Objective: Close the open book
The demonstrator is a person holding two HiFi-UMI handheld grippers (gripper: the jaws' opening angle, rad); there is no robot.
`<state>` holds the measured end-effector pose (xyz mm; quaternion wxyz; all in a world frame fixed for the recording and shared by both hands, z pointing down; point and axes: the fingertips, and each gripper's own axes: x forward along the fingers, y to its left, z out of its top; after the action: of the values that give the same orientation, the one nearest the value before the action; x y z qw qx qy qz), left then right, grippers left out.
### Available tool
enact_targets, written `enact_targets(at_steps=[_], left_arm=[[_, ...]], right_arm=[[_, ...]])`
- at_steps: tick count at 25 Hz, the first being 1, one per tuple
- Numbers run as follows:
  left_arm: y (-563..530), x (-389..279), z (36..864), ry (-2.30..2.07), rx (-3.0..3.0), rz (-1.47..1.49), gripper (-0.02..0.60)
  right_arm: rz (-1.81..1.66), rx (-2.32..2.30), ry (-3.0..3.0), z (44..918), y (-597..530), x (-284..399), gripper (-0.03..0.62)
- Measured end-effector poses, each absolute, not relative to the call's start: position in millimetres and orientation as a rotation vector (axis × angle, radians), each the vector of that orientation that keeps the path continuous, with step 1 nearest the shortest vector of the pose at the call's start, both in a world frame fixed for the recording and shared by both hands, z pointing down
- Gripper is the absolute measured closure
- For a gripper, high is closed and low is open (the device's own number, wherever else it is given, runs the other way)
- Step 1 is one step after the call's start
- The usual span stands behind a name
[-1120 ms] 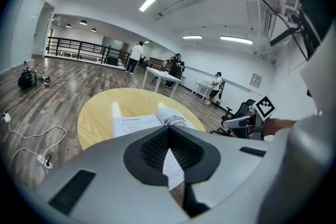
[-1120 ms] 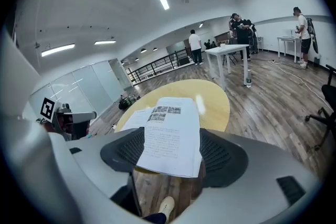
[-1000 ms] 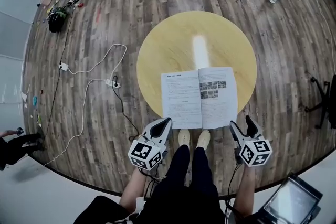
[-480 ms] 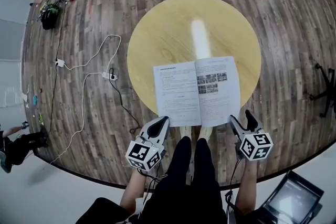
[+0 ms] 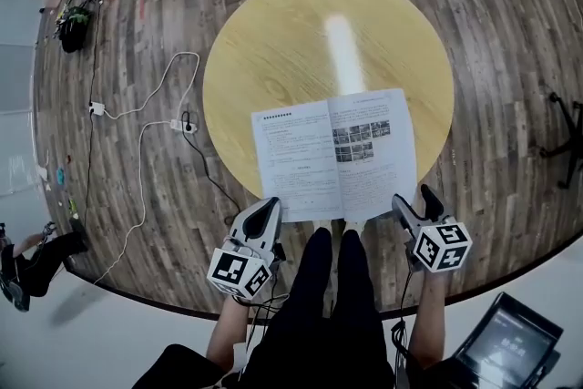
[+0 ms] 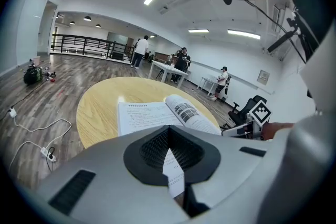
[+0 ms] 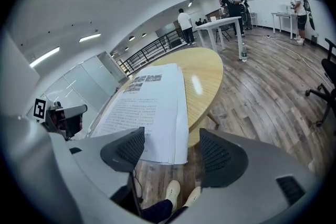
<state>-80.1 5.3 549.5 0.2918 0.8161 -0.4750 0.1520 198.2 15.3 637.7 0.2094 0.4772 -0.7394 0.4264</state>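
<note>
An open book (image 5: 332, 155) with white printed pages lies flat on the near half of a round yellow table (image 5: 291, 41), its near edge overhanging the rim. My left gripper (image 5: 264, 207) hangs just short of the left page's near corner, shut with nothing in it. My right gripper (image 5: 414, 199) stands open beside the right page's near corner. In the left gripper view the book (image 6: 157, 115) lies beyond the meeting jaw tips of the left gripper (image 6: 169, 131). In the right gripper view the book (image 7: 147, 107) lies ahead of the spread right gripper (image 7: 170, 140).
White cables and a power strip (image 5: 178, 125) trail on the wooden floor left of the table. An office chair (image 5: 565, 123) stands at the right, a screen (image 5: 506, 351) at the bottom right. My legs and shoes (image 5: 332, 237) are under the table's near edge. People stand at far desks (image 6: 181, 63).
The head view has closed in on the table, so book and table look larger. Both grippers stay at the book's near edge; the book has not moved on the table.
</note>
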Motion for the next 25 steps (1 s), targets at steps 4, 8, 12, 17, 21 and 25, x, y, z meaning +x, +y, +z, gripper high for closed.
enact_targets(at_steps=[4, 8, 12, 17, 21, 25], left_arm=[[3, -80, 551, -1.268, 2.174, 0.409, 0.583], [3, -81, 554, -1.278, 2.163, 0.410, 0.583], [5, -81, 559, -1.272, 2.157, 0.414, 0.583], [7, -82, 561, -1.264, 2.157, 0.419, 0.583], [8, -86, 560, -1.271, 2.154, 0.417, 0.583], [8, -89, 562, -1.274, 2.148, 0.413, 0.583]], right_arm=[[1.190, 1.322, -2.048, 644, 14, 199, 0.287], [1.198, 1.322, -2.040, 650, 14, 199, 0.287], [1.195, 1.315, -2.041, 653, 15, 199, 0.287], [1.212, 1.300, -2.039, 652, 16, 198, 0.287], [1.219, 1.284, -2.042, 650, 16, 196, 0.289], [1.195, 1.264, -2.044, 649, 18, 192, 0.347]])
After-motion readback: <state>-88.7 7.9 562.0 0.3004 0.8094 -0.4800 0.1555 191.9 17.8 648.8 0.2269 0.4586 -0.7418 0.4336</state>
